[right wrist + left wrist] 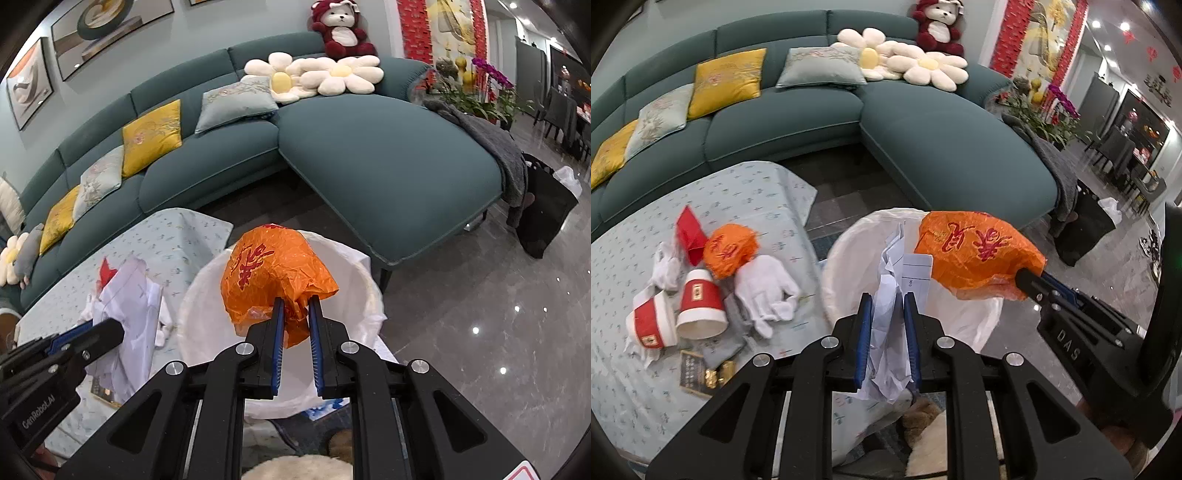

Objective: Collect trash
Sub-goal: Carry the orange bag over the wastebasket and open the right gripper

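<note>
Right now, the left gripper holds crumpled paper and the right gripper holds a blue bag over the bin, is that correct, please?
Not quite: the bag in the right gripper is orange, as the right wrist view shows. The left gripper does hold crumpled paper, over the bin.

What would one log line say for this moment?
left gripper: shut on crumpled white paper | right gripper: shut on orange plastic bag | both over white-lined bin

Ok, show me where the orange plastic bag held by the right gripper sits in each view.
Left wrist view: the orange bag is right of centre, clamped by the right gripper over the white-lined bin.
Right wrist view: the orange bag is dead centre, pinched between the fingers, above the bin.
Shared landmark: the red plush bear on the sofa back.
</note>
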`<state>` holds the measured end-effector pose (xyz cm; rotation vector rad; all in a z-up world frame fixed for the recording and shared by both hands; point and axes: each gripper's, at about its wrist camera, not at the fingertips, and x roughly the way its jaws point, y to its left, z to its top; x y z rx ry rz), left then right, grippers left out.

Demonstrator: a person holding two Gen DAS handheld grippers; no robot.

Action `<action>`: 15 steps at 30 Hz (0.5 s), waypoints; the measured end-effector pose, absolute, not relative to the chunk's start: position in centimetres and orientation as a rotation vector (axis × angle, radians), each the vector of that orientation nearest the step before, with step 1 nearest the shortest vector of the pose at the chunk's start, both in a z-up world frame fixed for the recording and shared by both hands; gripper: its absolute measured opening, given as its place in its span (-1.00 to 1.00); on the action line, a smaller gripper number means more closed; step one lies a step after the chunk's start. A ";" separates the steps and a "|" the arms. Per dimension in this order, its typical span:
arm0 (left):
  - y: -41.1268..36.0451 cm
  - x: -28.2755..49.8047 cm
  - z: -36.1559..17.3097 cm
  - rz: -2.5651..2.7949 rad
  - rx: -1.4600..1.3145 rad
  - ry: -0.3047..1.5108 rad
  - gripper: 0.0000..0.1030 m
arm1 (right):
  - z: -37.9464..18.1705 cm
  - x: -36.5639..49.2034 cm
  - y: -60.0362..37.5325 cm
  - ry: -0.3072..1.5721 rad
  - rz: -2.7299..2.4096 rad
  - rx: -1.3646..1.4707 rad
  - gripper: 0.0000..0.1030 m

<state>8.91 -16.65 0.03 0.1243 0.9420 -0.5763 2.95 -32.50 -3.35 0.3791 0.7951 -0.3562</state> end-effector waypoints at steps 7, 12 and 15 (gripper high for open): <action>-18.9 9.4 -1.0 -0.611 0.137 0.961 -0.62 | -4.2 2.7 -33.9 0.803 -0.371 0.399 -0.75; -19.3 9.9 -1.7 -0.610 0.128 0.971 -0.22 | -4.7 3.0 -34.2 0.811 -0.371 0.404 -0.75; -19.1 10.0 -1.7 -0.593 0.112 0.964 0.09 | -4.9 3.3 -34.3 0.814 -0.370 0.409 -0.75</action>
